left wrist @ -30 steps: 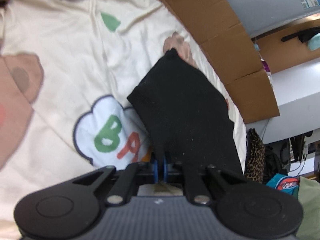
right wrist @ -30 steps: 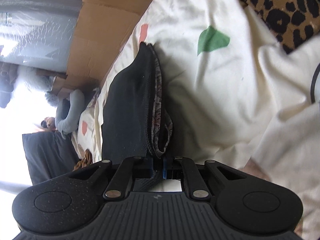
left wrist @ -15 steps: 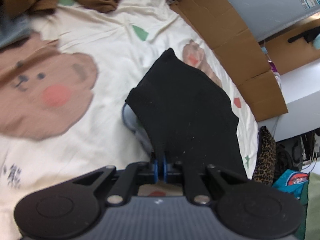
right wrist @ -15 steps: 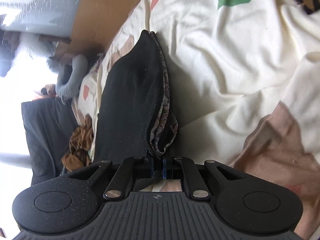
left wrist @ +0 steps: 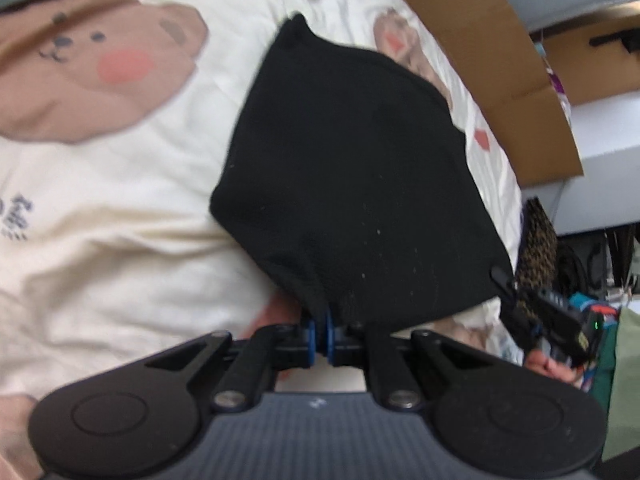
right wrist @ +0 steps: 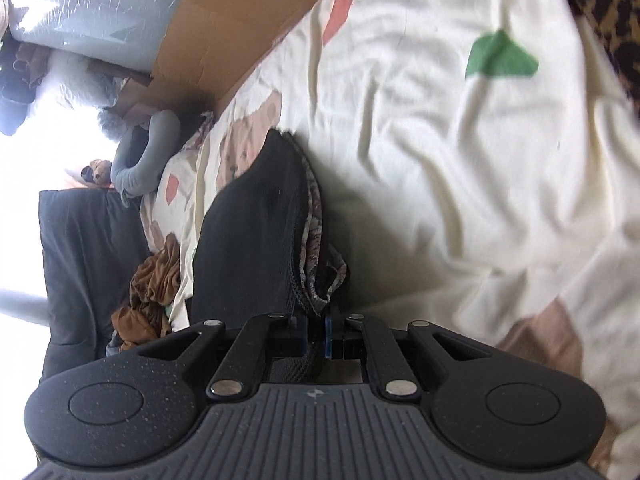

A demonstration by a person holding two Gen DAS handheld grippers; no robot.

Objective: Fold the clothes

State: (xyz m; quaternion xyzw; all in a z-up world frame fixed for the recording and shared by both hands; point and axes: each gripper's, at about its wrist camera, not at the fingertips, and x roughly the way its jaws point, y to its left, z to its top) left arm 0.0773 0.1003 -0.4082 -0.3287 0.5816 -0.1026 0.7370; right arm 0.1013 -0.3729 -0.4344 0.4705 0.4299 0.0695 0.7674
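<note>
Your left tongs and right tongs are each clenched on a corner of the black knit garment, above the cream bear-print bedsheet.

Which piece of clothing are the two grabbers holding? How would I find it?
Find the big cream bedsheet with the cartoon bears. Stretched above it is a black garment, pinched at one corner by the left gripper and at another by the right gripper. It is the only black piece, with a patterned lining showing along its edge, unlike the crumpled brown clothes nearby.
</note>
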